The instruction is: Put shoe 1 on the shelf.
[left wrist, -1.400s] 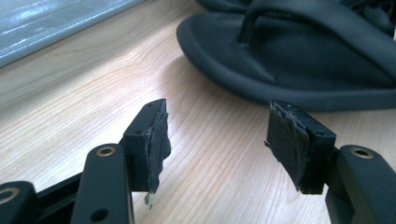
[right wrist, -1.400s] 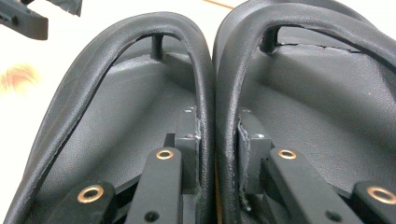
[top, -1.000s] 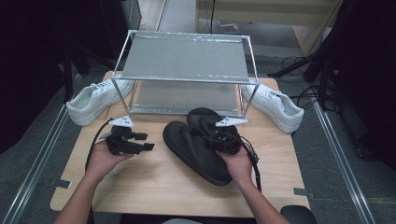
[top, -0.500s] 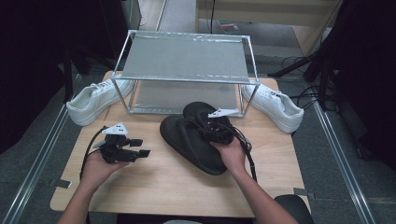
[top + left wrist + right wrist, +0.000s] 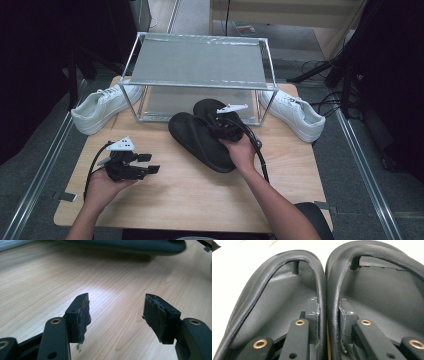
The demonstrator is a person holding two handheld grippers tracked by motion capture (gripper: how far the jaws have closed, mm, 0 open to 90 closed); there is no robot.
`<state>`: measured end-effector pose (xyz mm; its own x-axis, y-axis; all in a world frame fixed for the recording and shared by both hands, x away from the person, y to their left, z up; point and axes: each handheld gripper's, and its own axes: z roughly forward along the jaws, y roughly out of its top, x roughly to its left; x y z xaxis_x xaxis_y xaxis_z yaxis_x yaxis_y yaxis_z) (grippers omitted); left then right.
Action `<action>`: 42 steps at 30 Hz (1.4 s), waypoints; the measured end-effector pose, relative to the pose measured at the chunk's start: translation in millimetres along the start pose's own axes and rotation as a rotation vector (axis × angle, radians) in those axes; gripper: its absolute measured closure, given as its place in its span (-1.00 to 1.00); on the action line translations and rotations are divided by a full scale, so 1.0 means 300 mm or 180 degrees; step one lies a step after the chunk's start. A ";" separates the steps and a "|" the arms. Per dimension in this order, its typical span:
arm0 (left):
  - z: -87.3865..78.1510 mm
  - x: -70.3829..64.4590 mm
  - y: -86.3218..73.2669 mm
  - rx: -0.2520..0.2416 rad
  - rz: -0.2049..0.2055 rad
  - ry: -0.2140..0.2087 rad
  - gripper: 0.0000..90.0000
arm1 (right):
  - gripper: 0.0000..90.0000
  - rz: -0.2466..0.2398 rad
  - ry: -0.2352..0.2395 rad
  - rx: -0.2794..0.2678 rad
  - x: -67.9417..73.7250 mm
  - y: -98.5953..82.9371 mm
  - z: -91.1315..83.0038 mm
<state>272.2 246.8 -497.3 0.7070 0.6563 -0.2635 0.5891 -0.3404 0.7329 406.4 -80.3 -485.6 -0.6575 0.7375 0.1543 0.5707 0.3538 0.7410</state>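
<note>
Right gripper (image 5: 223,131): pinching the inner straps of both black flip-flops (image 5: 202,137), now drawn nearer the wire shoe rack (image 5: 197,62).
Left gripper (image 5: 145,167): spread, empty, pulled back over the counter (image 5: 190,195).
Meaning: pair likely heading into the rack.

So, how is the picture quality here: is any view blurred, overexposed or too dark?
High view: soft, dark surroundings, but the table is evenly lit. Left gripper view: a pale glare patch on the wood between the open jaws; the black flip-flop at the top is out of focus. Right gripper view: background blown out white, straps sharp.
</note>
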 end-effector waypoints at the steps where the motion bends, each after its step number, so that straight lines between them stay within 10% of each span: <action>1: 0.003 -0.002 0.001 -0.0004 0.0005 -0.0012 -0.15 | 0.66 0.0017 -0.0027 -0.0015 -0.010 0.009 0.004; 17: 0.021 -0.011 0.013 0.0003 0.0045 -0.0064 -0.15 | 0.65 0.0346 -0.0303 -0.0090 -0.085 0.037 0.107; 42: 0.052 -0.002 0.037 0.0054 0.0091 -0.0124 -0.15 | 0.35 0.0294 -0.0350 -0.0162 -0.092 0.040 0.125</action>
<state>284.5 232.2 -498.9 0.7382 0.6195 -0.2669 0.5746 -0.3702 0.7299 449.7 -74.7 -505.4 -0.5438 0.8252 0.1528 0.5988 0.2540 0.7596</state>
